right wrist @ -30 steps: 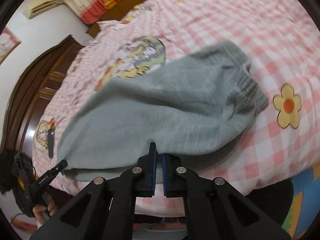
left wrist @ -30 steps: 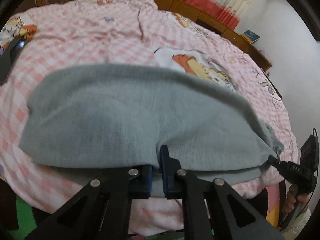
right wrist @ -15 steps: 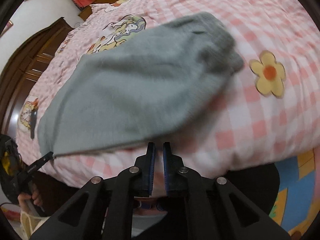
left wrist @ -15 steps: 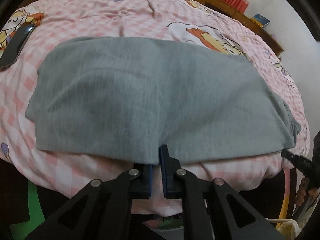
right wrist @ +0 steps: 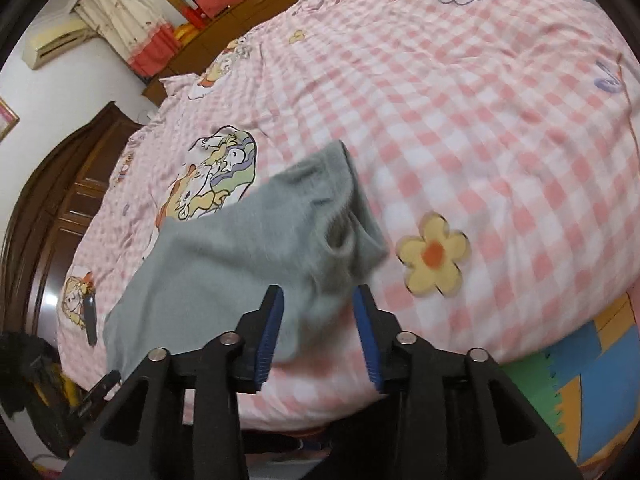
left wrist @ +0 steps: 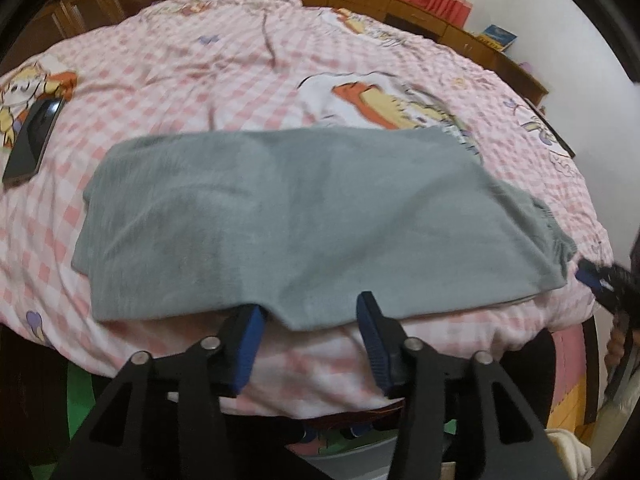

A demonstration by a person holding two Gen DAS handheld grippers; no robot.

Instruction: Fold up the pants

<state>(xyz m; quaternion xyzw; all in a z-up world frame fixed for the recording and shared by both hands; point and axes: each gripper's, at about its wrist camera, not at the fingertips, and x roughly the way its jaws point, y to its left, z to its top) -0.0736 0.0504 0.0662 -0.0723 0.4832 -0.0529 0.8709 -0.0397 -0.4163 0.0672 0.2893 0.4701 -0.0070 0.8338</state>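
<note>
While the grey pants [left wrist: 304, 216] lie folded flat near the bed [left wrist: 240, 80] edge, the left gripper [left wrist: 310, 316] and right gripper [right wrist: 318, 308] stand spread, holding nothing; probably a last fold across remains.

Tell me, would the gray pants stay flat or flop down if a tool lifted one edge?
Probably flop: the gray pants drape over the bed's curve. Likely light, as the waistband bunches softly.
</note>
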